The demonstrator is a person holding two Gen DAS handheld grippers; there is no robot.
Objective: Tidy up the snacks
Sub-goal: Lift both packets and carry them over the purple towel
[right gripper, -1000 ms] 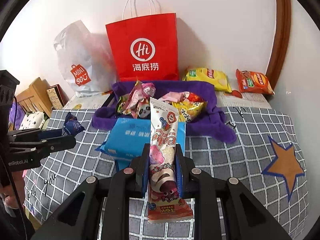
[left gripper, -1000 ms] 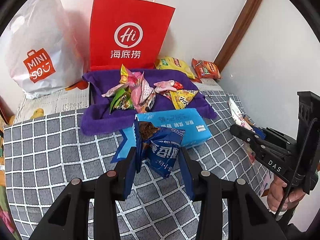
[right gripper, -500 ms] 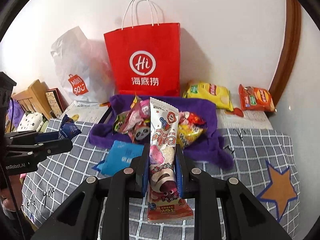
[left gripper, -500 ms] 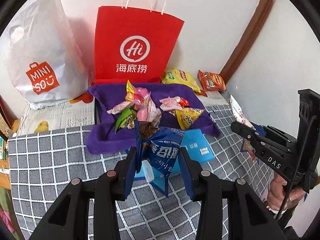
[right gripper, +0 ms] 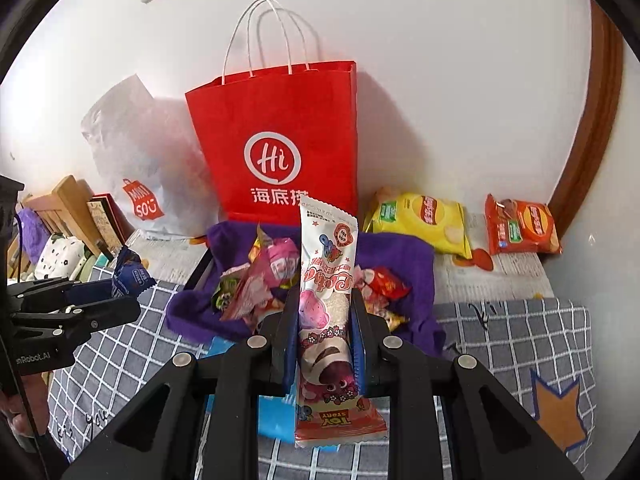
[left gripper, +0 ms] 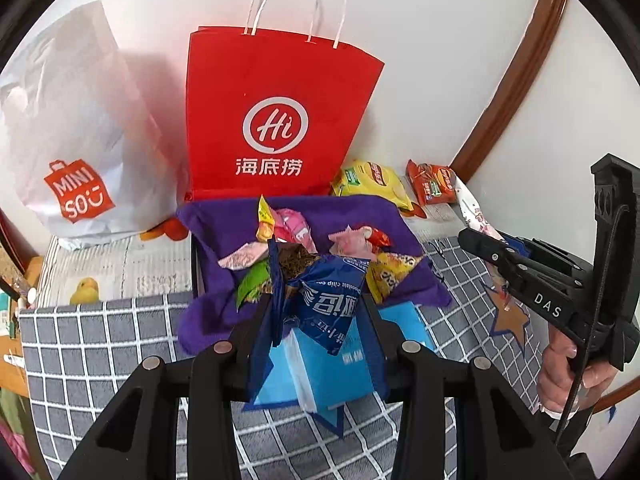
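Clamped in my left gripper (left gripper: 318, 312) is a crumpled dark-blue cookie packet (left gripper: 326, 300), torn open at its top. My right gripper (right gripper: 324, 336) pinches a tall white-and-pink snack wrapper (right gripper: 326, 280), upright, with a strawberry bear printed on it. Just beyond both sits a purple cloth-lined tray (left gripper: 216, 224) heaped with small sweets (left gripper: 284, 232). Near me lies a light-blue pack (left gripper: 332, 372) on the grey checked cover (left gripper: 100, 344). Farther off, a red paper bag (left gripper: 276, 120) and white plastic bag (left gripper: 72, 128) lean on the wall, yellow (right gripper: 420, 220) and orange chip bags (right gripper: 520, 228) to the right.
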